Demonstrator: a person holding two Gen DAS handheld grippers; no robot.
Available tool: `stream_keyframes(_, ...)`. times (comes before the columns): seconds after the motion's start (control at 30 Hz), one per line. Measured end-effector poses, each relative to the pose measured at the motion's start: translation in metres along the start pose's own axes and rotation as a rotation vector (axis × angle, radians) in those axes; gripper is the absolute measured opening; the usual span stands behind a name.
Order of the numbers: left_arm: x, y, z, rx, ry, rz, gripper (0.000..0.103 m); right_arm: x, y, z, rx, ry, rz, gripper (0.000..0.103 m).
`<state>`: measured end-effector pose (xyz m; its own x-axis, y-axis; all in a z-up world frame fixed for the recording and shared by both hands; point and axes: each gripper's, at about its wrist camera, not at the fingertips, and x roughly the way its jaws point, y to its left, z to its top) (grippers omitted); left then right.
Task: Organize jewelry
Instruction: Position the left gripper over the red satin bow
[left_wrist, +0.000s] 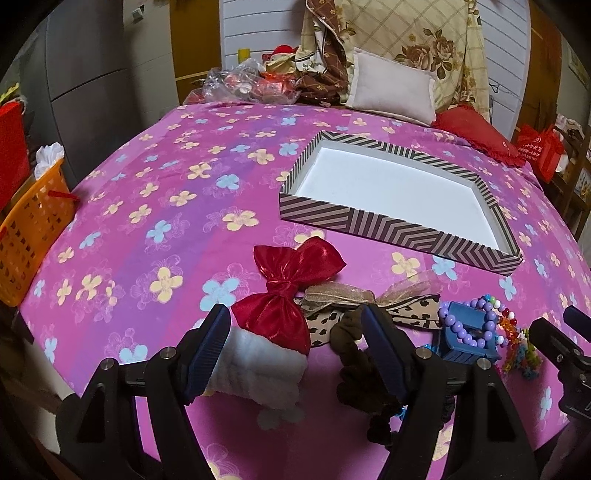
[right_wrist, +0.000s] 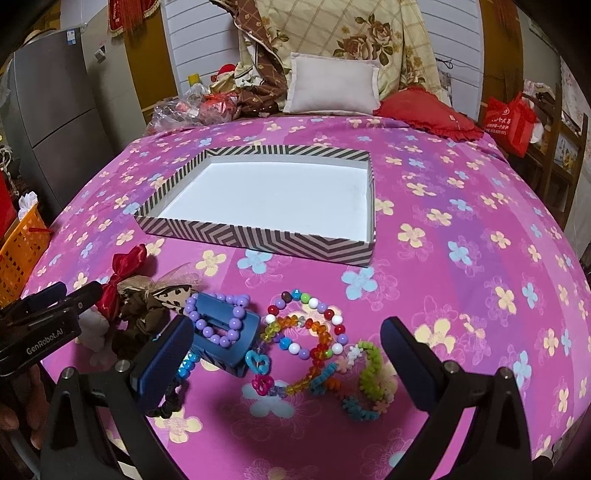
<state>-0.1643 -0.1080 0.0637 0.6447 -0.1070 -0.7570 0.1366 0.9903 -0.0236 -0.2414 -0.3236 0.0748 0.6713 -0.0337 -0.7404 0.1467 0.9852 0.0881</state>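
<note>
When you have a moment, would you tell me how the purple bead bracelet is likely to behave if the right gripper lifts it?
The purple bead bracelet will probably sag, being a strung loop. Its round glossy beads may slip between the pads. It lies draped over the blue hair claw, so it might snag or drag that along.

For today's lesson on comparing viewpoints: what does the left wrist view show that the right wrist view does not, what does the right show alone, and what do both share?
Only the left wrist view shows the white fluffy band clearly, lying between the open left gripper's fingers, and the red bow in full. Only the right wrist view shows the multicoloured bead bracelet and the green flower-link bracelet whole, ahead of the open right gripper. Both show the striped box, holding nothing, the blue hair claw with the purple bead bracelet on it, and the flowered pink bedspread.
</note>
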Motion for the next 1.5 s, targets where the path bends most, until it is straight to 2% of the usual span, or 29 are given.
stream_keyframes(1.5, 0.0057, -0.0075, -0.0054, 0.017, 0.022, -0.001, 0.069, 0.0095, -0.0034, -0.0011, 0.012, 0.03, -0.002, 0.102)
